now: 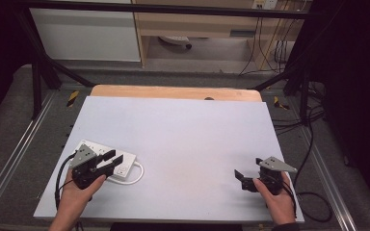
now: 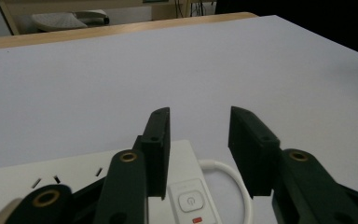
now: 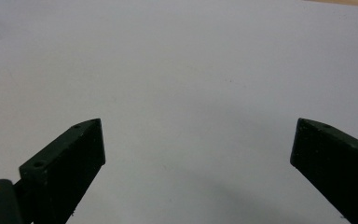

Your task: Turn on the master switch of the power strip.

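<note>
A white power strip [image 1: 107, 159] lies flat near the front left of the pale table [image 1: 183, 139], its white cable [image 1: 136, 178] looping at its right end. My left gripper [image 1: 114, 158] hovers over that end, open, with nothing between its jaws. In the left gripper view the power strip [image 2: 74, 175] shows its switch button [image 2: 189, 201] between and below the black fingers [image 2: 158, 144], the left gripper [image 2: 199, 116] standing apart from it. My right gripper [image 1: 248, 167] sits at the front right, wide open over bare table; the right gripper [image 3: 198, 123] holds nothing.
A wooden strip [image 1: 176, 91] edges the table's far side. Black frame bars [image 1: 53, 72] and cables [image 1: 313, 144] stand around the table. A wooden cabinet [image 1: 197, 24] is behind. A hand [image 1: 74, 197] holds each gripper near the front edge.
</note>
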`<state>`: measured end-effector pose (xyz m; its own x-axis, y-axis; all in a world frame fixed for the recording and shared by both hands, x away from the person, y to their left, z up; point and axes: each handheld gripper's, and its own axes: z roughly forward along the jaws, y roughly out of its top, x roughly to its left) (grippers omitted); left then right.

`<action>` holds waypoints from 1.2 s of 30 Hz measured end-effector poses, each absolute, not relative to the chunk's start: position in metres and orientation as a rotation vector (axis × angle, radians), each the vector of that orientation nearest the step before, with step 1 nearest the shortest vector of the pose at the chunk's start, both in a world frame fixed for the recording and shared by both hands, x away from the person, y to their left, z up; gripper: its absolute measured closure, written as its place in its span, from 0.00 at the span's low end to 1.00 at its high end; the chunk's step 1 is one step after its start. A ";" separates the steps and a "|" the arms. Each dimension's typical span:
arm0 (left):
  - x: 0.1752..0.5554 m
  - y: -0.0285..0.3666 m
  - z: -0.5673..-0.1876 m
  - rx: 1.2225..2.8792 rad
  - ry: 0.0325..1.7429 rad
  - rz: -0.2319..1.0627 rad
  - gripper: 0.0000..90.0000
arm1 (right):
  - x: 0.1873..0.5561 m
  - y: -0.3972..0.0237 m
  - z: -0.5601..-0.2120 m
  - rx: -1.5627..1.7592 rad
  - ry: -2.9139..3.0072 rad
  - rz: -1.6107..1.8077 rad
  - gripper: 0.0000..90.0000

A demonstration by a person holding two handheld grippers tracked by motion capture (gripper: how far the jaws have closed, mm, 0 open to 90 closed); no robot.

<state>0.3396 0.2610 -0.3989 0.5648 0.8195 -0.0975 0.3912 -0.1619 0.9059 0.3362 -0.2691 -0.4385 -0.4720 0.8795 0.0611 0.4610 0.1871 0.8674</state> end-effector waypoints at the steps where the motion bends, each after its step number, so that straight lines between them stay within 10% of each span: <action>1: 0.340 0.261 -0.399 1.774 0.998 0.515 0.68 | 0.336 -0.269 -0.438 1.253 2.013 1.220 0.04; 20: 0.344 0.258 -0.409 1.868 0.998 0.461 0.95 | 0.337 -0.267 -0.439 1.256 2.023 1.217 0.04; 36: 0.347 0.256 -0.416 1.938 1.009 0.444 1.00 | 0.338 -0.266 -0.440 1.250 2.033 1.211 0.04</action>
